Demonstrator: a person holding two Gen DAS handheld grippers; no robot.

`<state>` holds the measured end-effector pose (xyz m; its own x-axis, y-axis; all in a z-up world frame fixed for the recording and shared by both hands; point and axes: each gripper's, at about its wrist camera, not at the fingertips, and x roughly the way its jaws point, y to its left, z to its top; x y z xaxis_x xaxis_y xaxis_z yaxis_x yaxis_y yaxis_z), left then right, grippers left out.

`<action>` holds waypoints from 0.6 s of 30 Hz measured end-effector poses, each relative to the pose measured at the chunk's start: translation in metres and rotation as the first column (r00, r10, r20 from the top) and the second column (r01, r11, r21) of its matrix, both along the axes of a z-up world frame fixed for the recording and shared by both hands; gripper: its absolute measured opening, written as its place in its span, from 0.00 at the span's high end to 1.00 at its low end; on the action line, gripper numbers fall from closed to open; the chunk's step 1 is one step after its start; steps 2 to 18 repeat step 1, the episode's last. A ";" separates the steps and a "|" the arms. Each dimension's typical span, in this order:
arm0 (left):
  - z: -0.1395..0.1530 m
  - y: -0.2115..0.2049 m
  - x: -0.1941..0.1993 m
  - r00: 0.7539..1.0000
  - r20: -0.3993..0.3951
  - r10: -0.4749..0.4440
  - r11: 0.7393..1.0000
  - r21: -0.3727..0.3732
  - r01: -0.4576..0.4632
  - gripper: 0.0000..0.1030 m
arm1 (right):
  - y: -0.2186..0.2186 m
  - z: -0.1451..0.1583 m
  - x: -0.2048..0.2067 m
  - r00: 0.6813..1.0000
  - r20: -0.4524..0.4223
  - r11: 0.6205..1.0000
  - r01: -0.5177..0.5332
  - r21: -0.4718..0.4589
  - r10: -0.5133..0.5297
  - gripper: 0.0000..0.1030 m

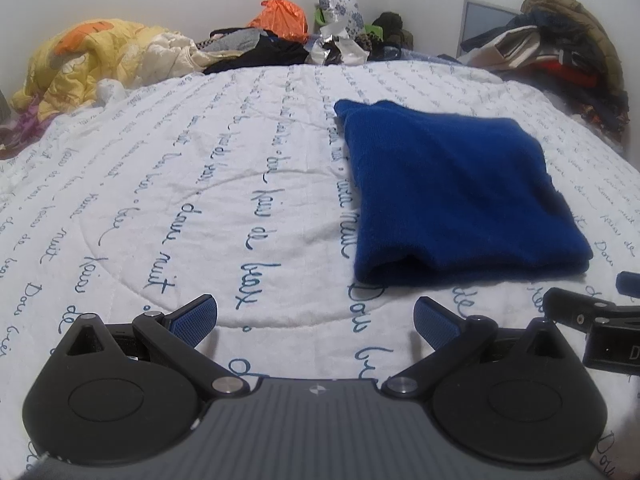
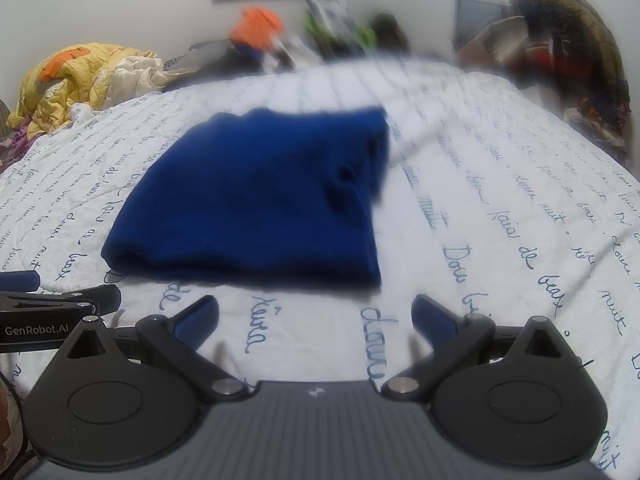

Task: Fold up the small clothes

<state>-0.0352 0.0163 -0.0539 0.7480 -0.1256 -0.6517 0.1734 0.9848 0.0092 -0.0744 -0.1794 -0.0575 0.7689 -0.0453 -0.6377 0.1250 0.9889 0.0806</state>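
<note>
Deep blue knitted fabric, a small garment (image 1: 452, 196) already folded into a thick rectangle, is lying flat on the white quilted bed cover with blue script (image 1: 200, 184). The left gripper (image 1: 316, 322) and right gripper (image 2: 316, 322) are both hovering just short of its near edge, jaws spread wide and empty (probably lining up another fold).

The blue garment (image 1: 452, 196) lies folded into a flat rectangle. It rests on the quilt (image 1: 200, 184) (rolled fold edge nearest the cameras).
</note>
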 end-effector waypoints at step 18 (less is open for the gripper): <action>0.001 0.001 0.001 1.000 0.003 -0.004 1.000 -0.006 0.004 0.00 | -0.001 0.000 0.001 1.000 0.001 1.000 -0.004 0.001 0.004 0.00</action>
